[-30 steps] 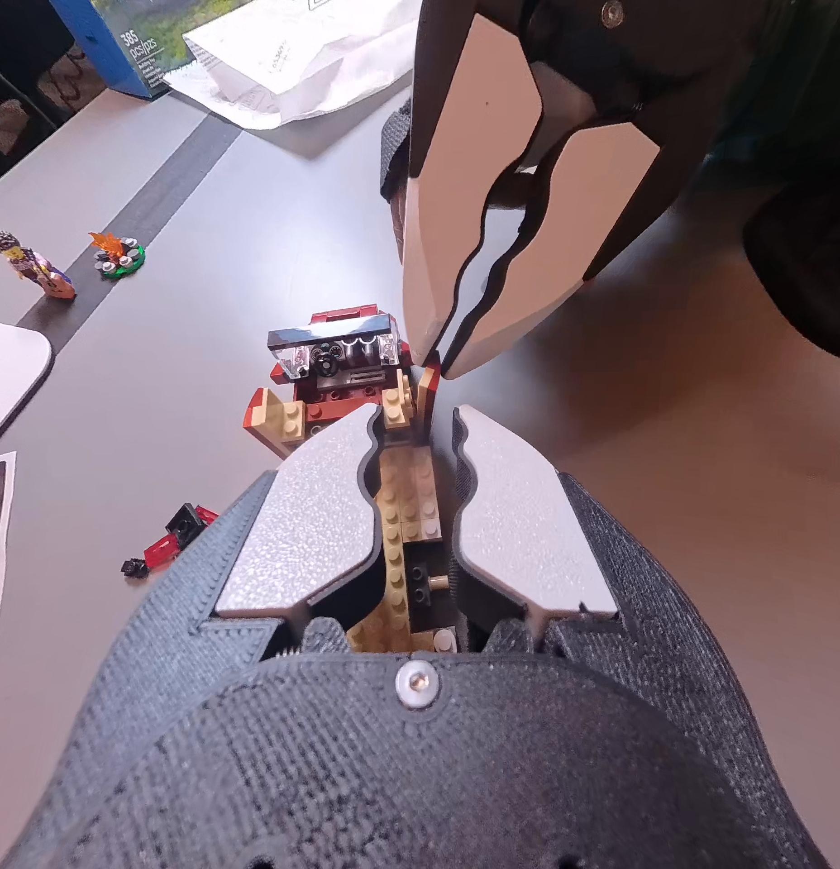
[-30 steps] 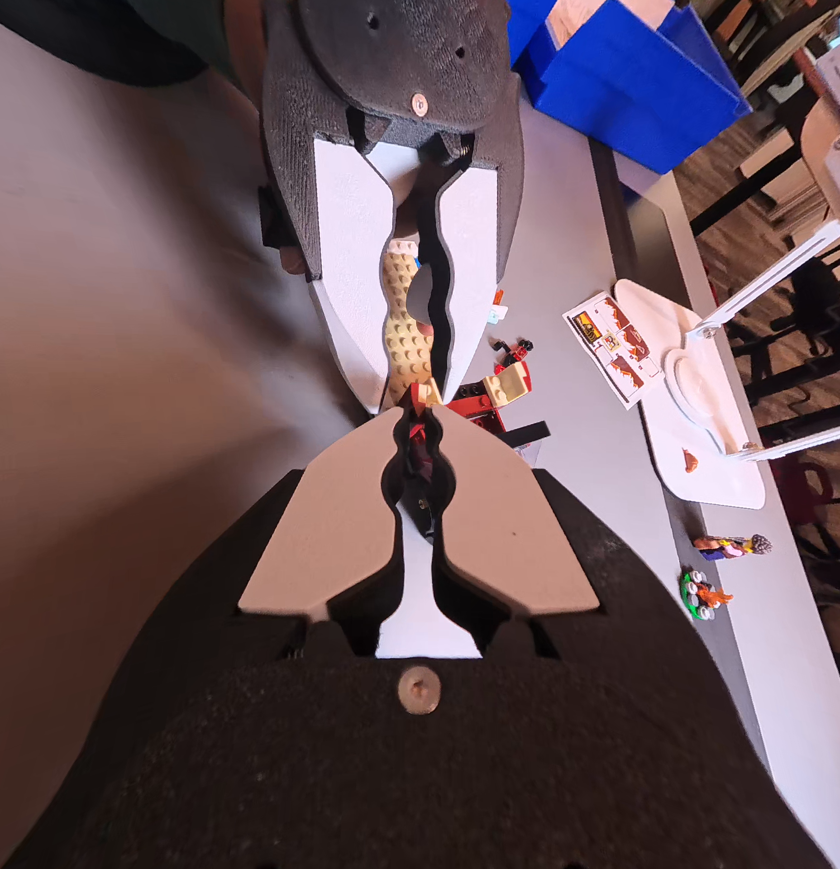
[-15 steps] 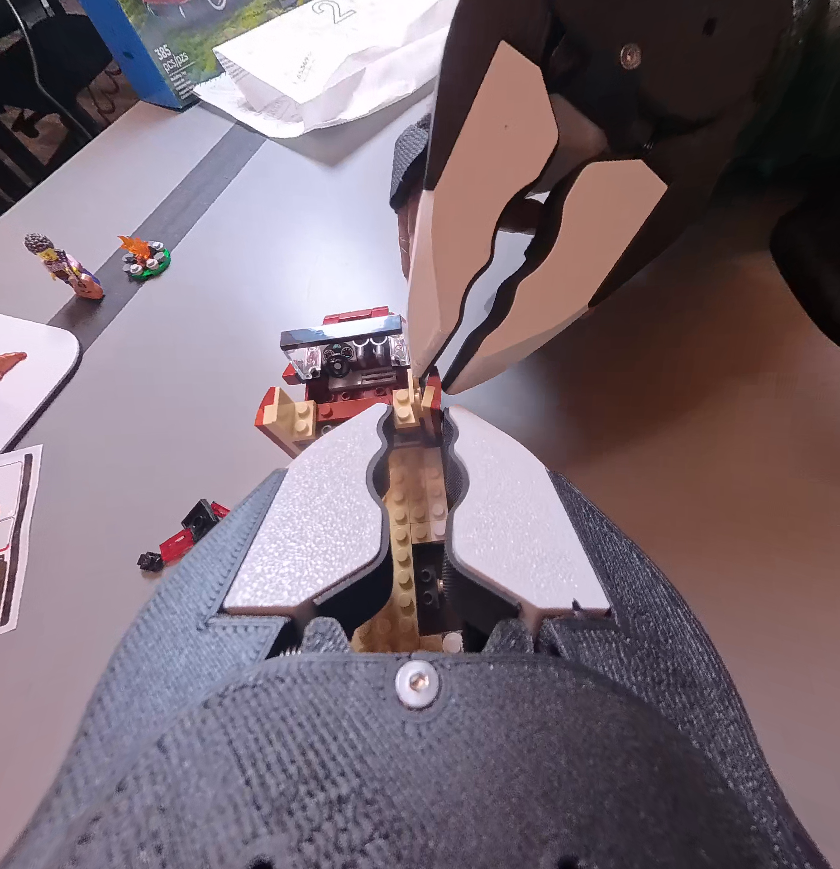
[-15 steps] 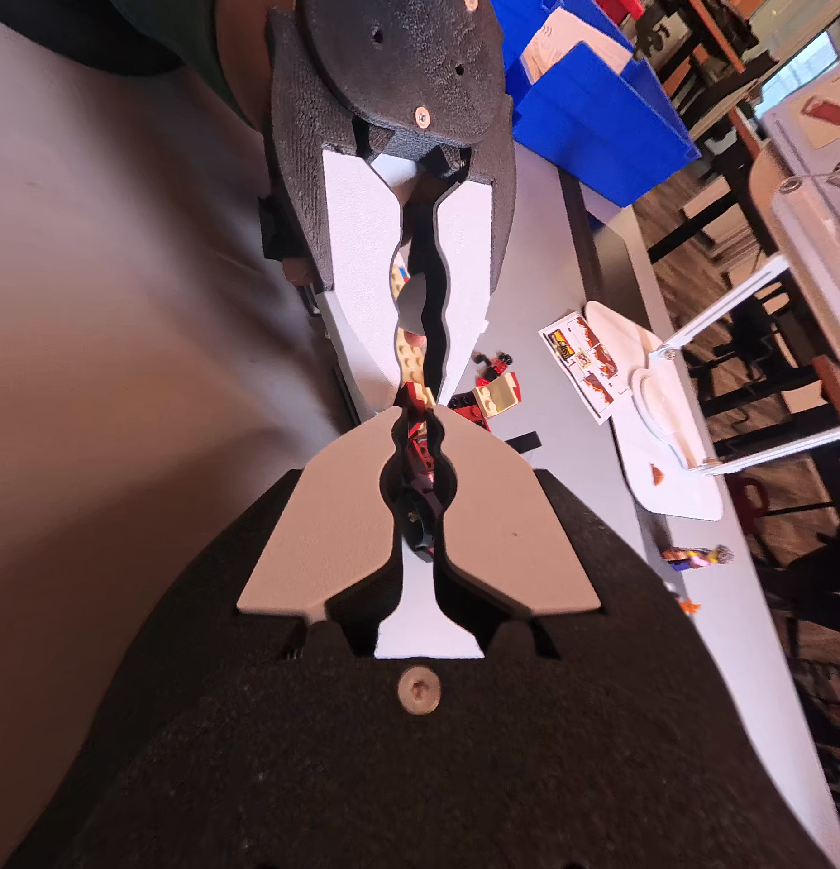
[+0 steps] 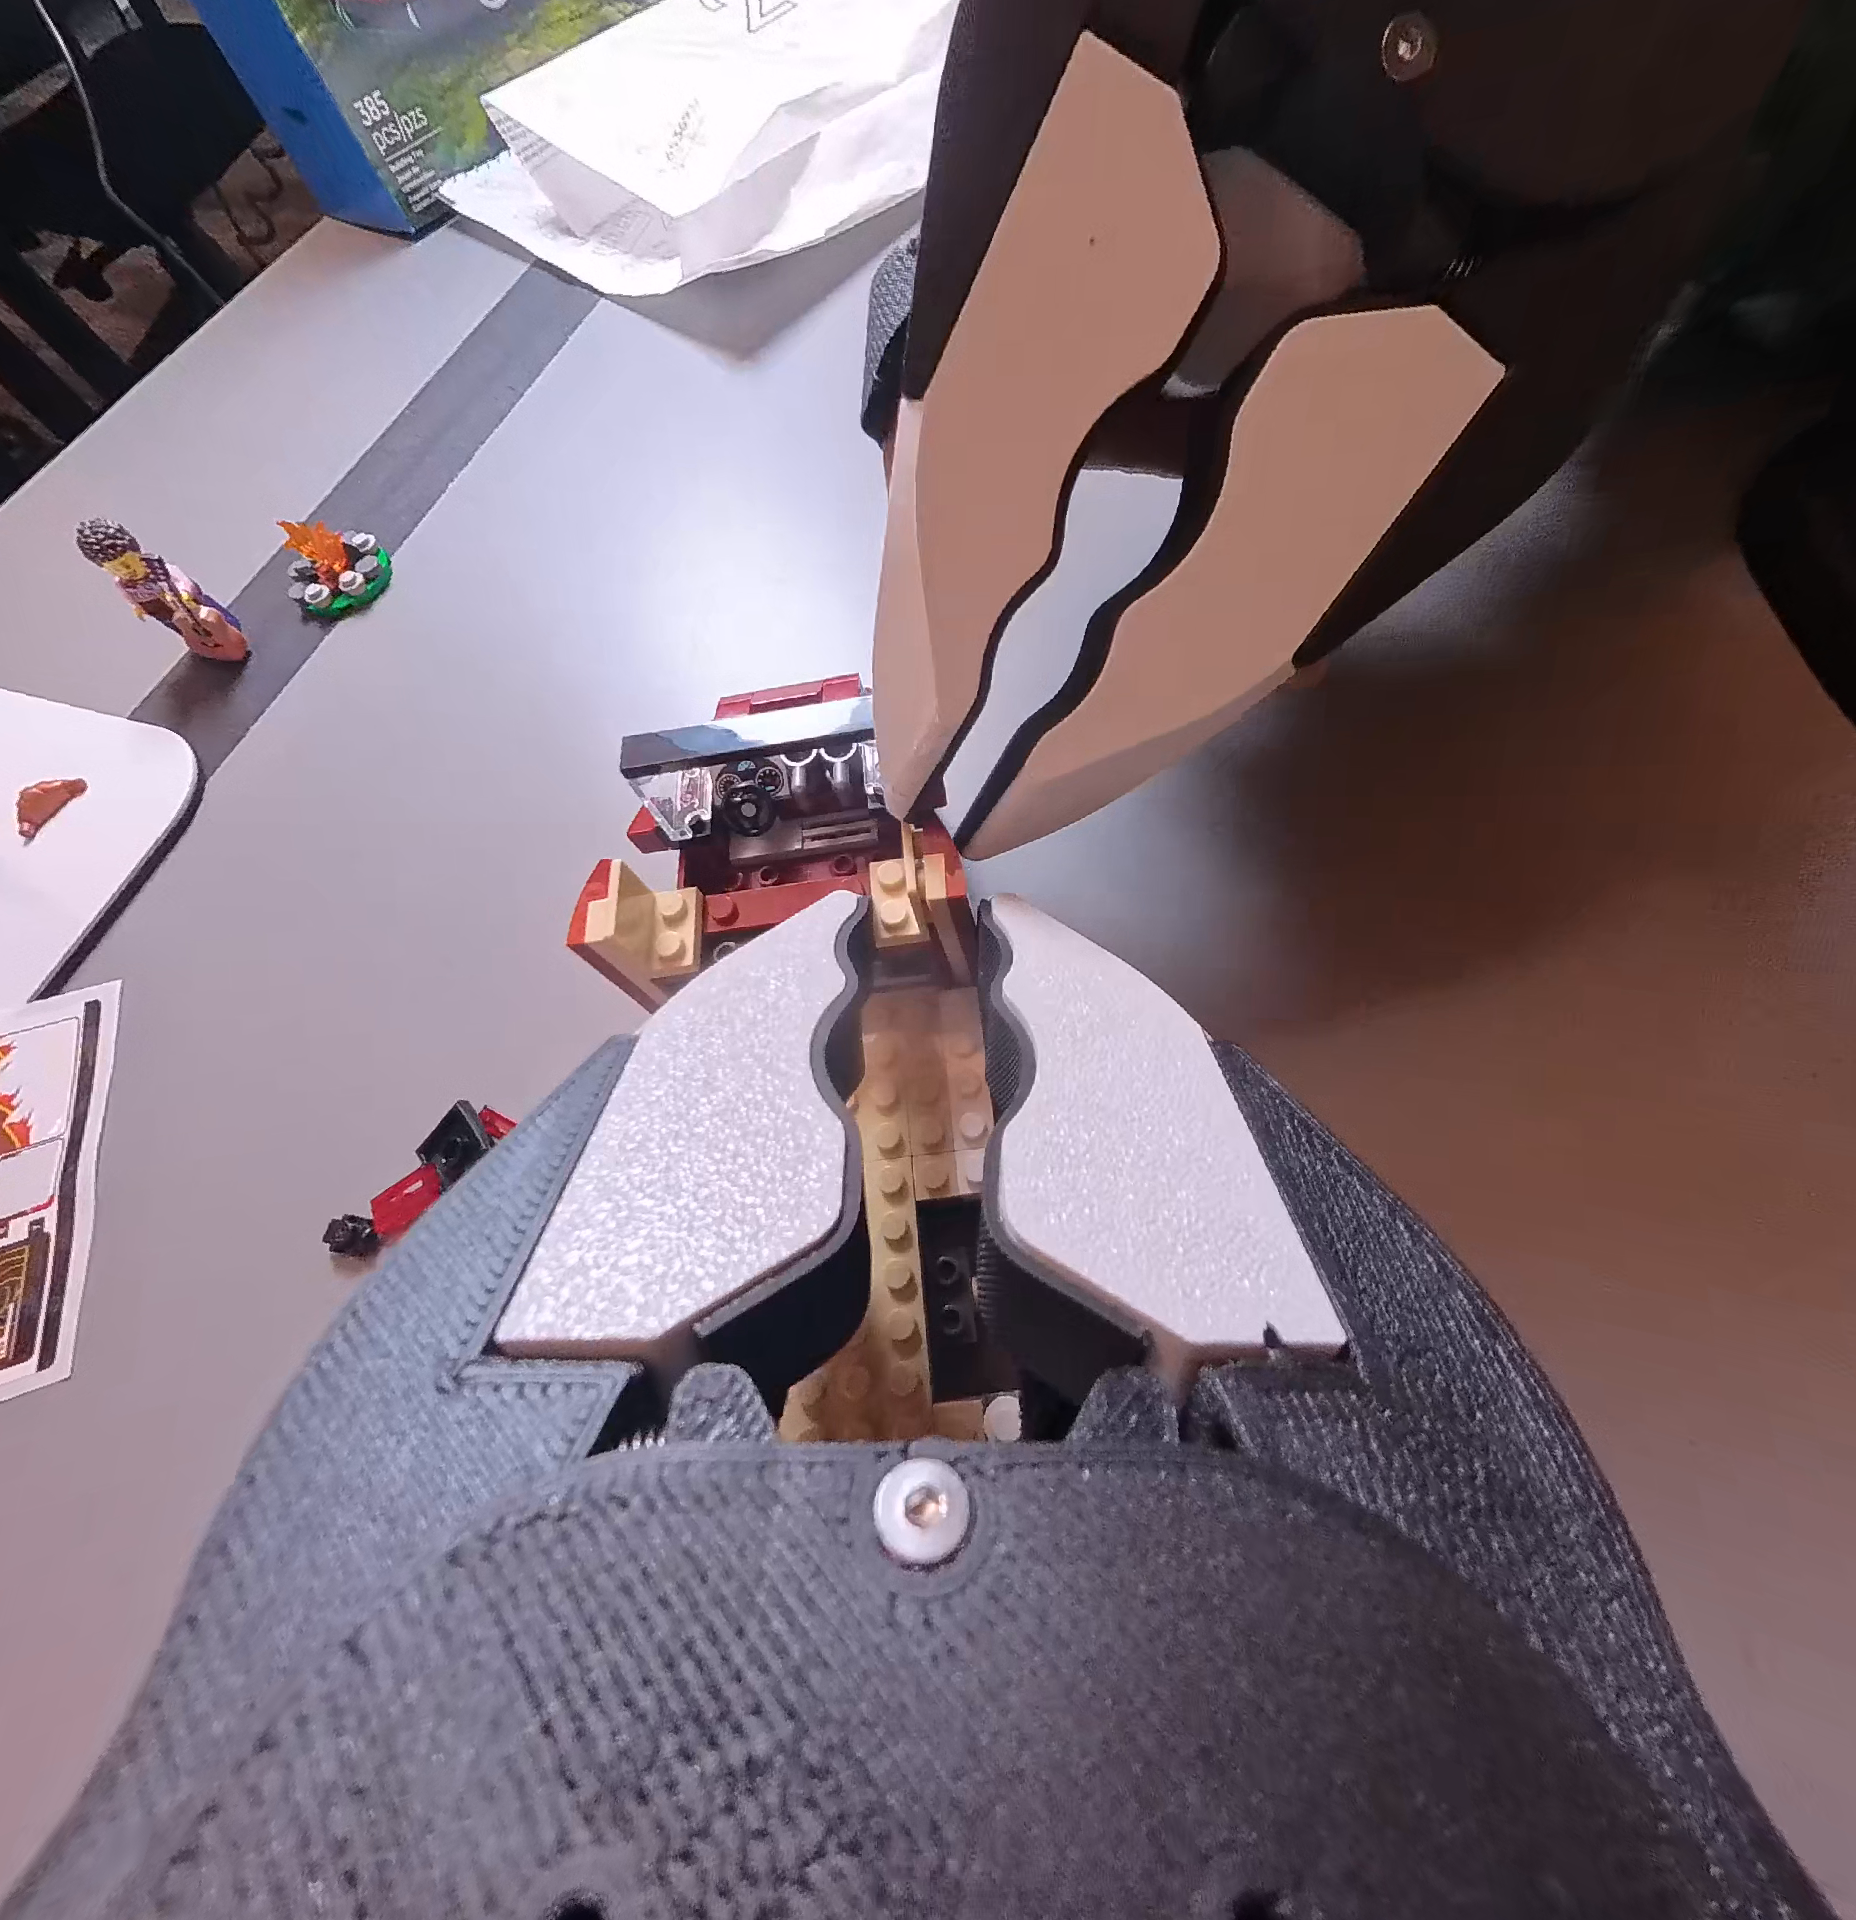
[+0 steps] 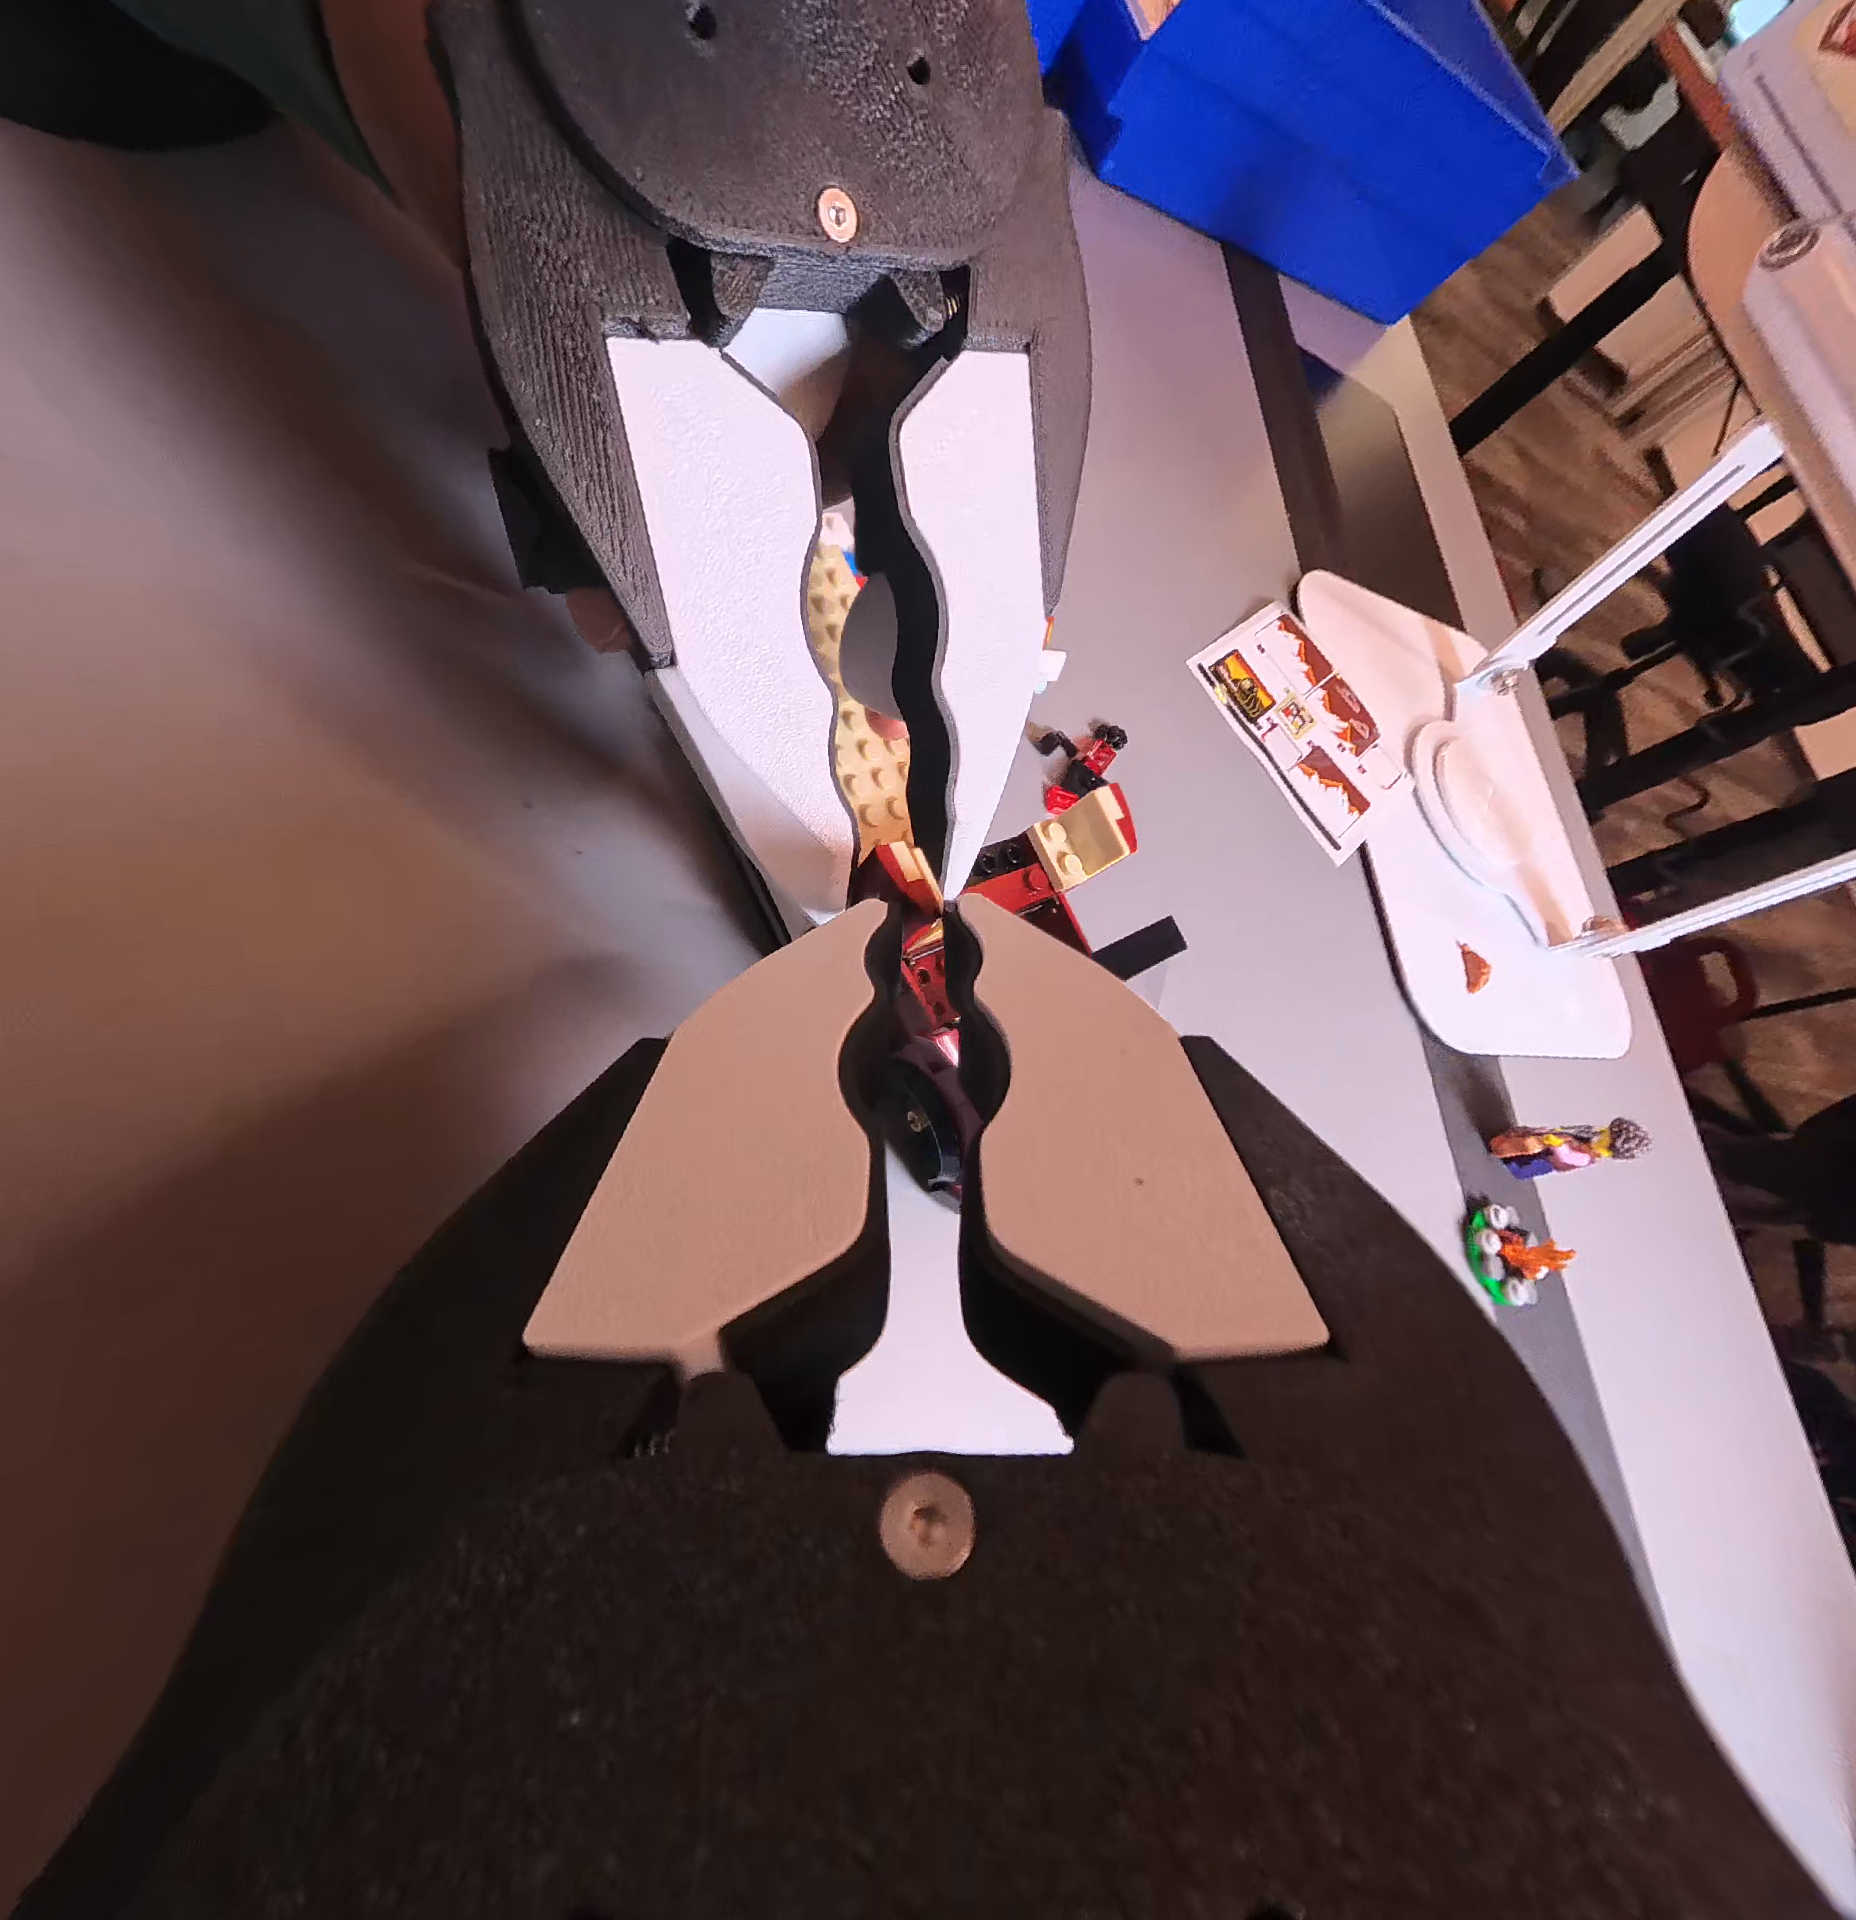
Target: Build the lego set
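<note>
A partly built lego car (image 5: pixel 758 800) has a dark red cab, a clear windscreen and a tan studded chassis (image 5: pixel 908 1122). My left gripper (image 5: pixel 919 904) is shut on the tan chassis and holds the car from behind, low over the grey table (image 5: pixel 436 831). My right gripper (image 5: pixel 939 826) comes in from the upper right, and its tips pinch the car's front right corner. In the right wrist view, my right gripper (image 6: pixel 919 914) is shut on the car's dark red side (image 6: pixel 929 977), with a black wheel (image 6: pixel 919 1122) showing between the jaws. The left gripper (image 6: pixel 908 873) faces it.
Loose red and black pieces (image 5: pixel 425 1184) lie left of the car. A sticker sheet (image 5: pixel 20 1195), a white tray (image 5: pixel 72 790), a minifigure (image 5: pixel 160 597) and a campfire build (image 5: pixel 337 566) sit farther left. A blue box (image 5: pixel 384 114) and a white bag (image 5: pixel 716 135) are at the back. Both grippers' tips are close together, under 4 cm apart. Left tips and right tips are each some 25 cm from the campfire build (image 5: pixel 337 566). It turns up in the right wrist view (image 6: pixel 1505 1250) as well.
My left gripper's jaws have closed tighter on the tan chassis. The right gripper's tips stay at the car's front corner. Both views have shifted slightly.
</note>
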Tool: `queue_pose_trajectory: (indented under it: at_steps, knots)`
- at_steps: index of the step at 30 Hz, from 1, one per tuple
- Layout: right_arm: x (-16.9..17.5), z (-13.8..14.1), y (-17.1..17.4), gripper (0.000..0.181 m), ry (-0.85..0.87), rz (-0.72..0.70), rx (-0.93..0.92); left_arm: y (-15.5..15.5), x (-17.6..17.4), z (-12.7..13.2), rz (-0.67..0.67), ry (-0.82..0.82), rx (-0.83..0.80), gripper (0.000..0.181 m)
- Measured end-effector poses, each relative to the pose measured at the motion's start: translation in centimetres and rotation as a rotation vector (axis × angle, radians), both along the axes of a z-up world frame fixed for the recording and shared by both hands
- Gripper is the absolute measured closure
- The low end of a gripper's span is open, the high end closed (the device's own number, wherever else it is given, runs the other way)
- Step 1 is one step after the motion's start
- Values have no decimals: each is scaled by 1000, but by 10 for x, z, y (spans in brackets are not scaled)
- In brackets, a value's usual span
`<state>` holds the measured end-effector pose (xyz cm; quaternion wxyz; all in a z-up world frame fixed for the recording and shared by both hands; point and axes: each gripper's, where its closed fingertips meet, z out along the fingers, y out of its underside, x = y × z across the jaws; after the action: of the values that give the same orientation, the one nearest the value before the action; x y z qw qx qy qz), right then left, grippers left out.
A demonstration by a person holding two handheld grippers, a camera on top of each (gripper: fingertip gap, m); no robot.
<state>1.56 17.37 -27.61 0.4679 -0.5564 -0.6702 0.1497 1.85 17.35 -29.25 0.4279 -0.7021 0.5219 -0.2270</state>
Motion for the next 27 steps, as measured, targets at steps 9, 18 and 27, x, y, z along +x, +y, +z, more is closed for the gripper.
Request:
queue_pose_trajectory:
  at_steps: [9,18,27]
  knots:
    - [4,-1,-1,170,-76,-32,-62,0,3,0,2,17,-7,162]
    - [0,-6,-2,167,-145,42,-153,-2,3,-1,-44,57,42,162]
    - [-2,-6,-15,171,-137,91,-273,-13,1,0,-140,36,38,162]
